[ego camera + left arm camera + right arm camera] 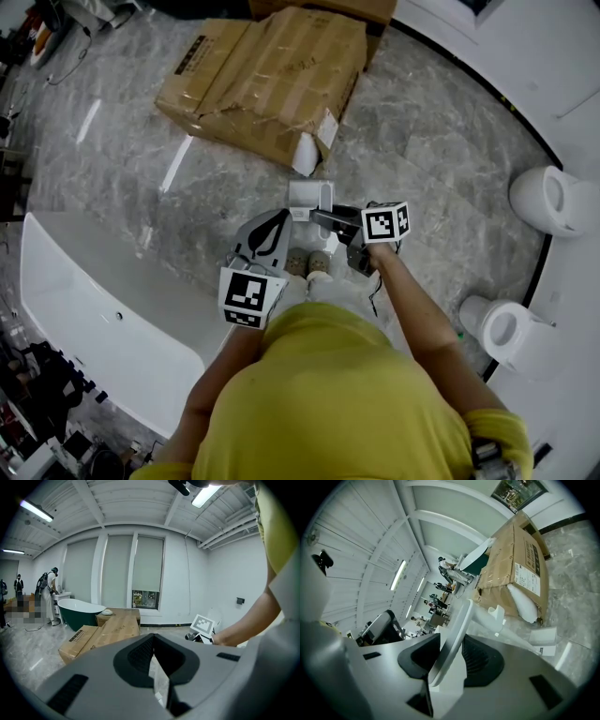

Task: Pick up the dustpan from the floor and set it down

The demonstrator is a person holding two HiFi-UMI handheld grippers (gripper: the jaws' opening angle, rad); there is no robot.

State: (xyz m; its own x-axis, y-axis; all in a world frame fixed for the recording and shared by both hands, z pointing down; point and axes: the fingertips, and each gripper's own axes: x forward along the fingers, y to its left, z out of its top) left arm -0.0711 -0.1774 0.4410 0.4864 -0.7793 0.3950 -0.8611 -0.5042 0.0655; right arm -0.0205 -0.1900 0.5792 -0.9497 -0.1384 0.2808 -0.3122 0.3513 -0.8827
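Note:
My right gripper (325, 220) is shut on the flat white handle (453, 637) of the dustpan (309, 199). In the right gripper view the handle stands between the dark pads (483, 660), and its stem runs out to the pan end (543, 641) over the grey marble floor. Whether the pan touches the floor I cannot tell. My left gripper (267, 234) hangs just left of it, in front of the person's shoes. Its jaws meet at the tips with nothing between them (152, 641). The right gripper's marker cube (204, 623) shows in the left gripper view.
Flattened cardboard boxes (267, 80) lie on the floor just beyond the dustpan. A white bathtub (103, 309) stands at the left and two white toilets (553, 199) (506, 328) at the right along a curved platform. A dark green tub (79, 611) and people (47, 592) are far off.

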